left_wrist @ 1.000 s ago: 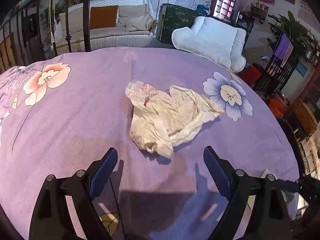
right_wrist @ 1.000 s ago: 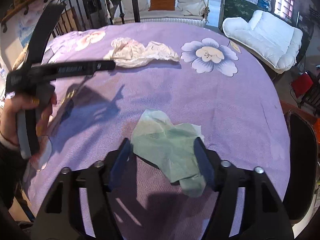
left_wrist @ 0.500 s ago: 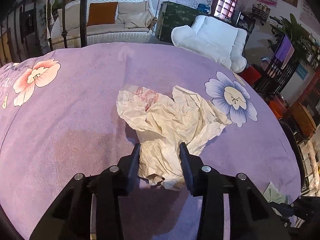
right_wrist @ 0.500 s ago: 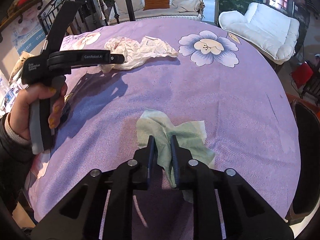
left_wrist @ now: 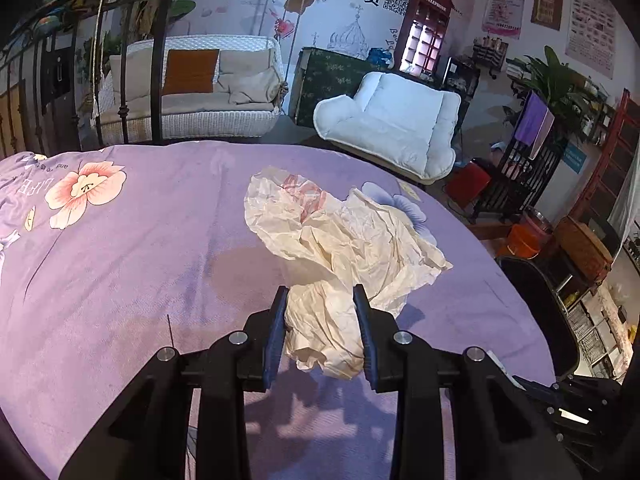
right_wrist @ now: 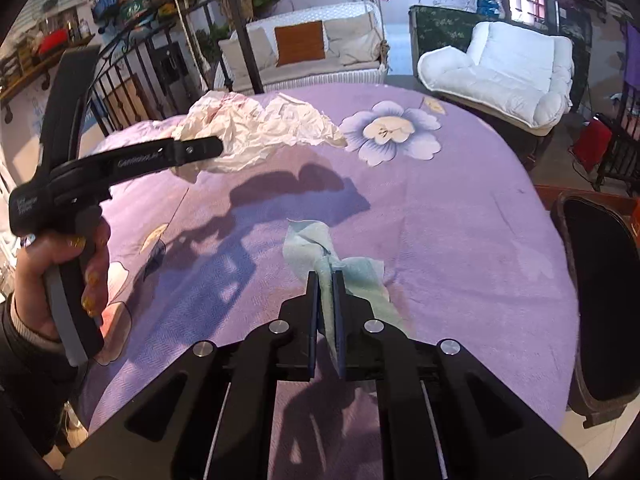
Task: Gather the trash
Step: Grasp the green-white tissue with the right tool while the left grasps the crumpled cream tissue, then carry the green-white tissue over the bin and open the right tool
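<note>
Okay, left wrist view: my left gripper (left_wrist: 320, 320) has its jaws closing on the near lobe of the crumpled cream paper (left_wrist: 344, 240), pads already pressing both sides of the wad. The rest of the paper trails toward the far right over the purple flowered cloth (left_wrist: 120, 280) and looks partly off the surface.

Right wrist view: my right gripper (right_wrist: 326, 308) has its jaws pressed together on a fold of the green tissue (right_wrist: 320, 252), which sticks up between the pads; the far end looks to rest on the cloth. At far left, the left gripper, held in a hand (right_wrist: 68, 272), carries the paper clear of the cloth, shadow beneath it.

Step in hand, I'd say: both pieces grabbed, lift started. Next move needs a bin, and I see none in either view, so I must find one first, then carry both across without the loose paper tail snagging.
</note>
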`<state>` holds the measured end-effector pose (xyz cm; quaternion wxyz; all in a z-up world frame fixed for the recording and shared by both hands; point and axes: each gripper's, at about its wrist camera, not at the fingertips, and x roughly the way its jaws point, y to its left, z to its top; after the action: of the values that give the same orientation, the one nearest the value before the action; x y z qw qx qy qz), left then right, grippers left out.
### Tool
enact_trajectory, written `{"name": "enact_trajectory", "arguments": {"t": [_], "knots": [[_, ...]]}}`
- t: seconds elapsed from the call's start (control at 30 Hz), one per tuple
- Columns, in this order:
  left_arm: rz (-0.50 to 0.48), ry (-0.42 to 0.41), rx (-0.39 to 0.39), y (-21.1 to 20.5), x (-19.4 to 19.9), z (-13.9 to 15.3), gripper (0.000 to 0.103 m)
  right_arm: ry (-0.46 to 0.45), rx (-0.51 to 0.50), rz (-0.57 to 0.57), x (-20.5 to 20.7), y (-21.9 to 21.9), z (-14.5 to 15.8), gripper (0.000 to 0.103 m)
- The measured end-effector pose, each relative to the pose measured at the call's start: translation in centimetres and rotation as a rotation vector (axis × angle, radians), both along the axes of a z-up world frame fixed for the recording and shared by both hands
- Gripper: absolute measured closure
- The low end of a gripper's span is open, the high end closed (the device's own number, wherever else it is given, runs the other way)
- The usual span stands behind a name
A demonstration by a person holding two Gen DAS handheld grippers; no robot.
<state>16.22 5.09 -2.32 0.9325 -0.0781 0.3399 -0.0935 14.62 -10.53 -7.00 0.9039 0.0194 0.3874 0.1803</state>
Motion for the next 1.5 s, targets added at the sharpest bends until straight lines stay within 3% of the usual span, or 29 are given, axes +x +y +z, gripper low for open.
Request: {"name": "enact_trajectory", "arguments": {"t": [0.37,0.7,1.0,1.2,1.23,1.27,1.37,1.5], "knots": [[-0.098,-0.033,-0.029,-5.4,-1.1,0.7,0.071,-0.053,0.065,-0.206,-2.6,-8.0,0.9,0.095],[-0.227,-0.03,-0.038,-11.6,-0.9,0.3,0.07,-0.057,0.038,-0.414,-2.6,-16.0,0.7,0.095],[-0.309,-0.021,-0.019,-15.3,-0.1,-0.1,0.07,0.018,0.059,-0.535,0.7,-22.0,-1.5,0.095],[-0.345,-0.003,0.002,-17.2,0.1,-0.8,0.07,0.095,0.081,-0.598,2.8,-24.8,-4.5,0.094],[-0.348,-0.001,0.006,-17.4,0.2,-0.9,0.07,0.105,0.079,-0.606,3.1,-25.1,-4.8,0.093],[-0.352,0.001,0.008,-17.6,0.3,-1.0,0.07,0.108,0.076,-0.612,3.1,-25.2,-5.0,0.085],[-0.364,0.005,0.021,-18.7,0.2,-1.2,0.07,0.088,0.068,-0.648,2.8,-25.2,-5.4,0.043],[-0.384,0.005,0.035,-20.3,0.2,-1.2,0.07,0.068,0.076,-0.665,1.9,-25.7,-5.5,0.042]]}}
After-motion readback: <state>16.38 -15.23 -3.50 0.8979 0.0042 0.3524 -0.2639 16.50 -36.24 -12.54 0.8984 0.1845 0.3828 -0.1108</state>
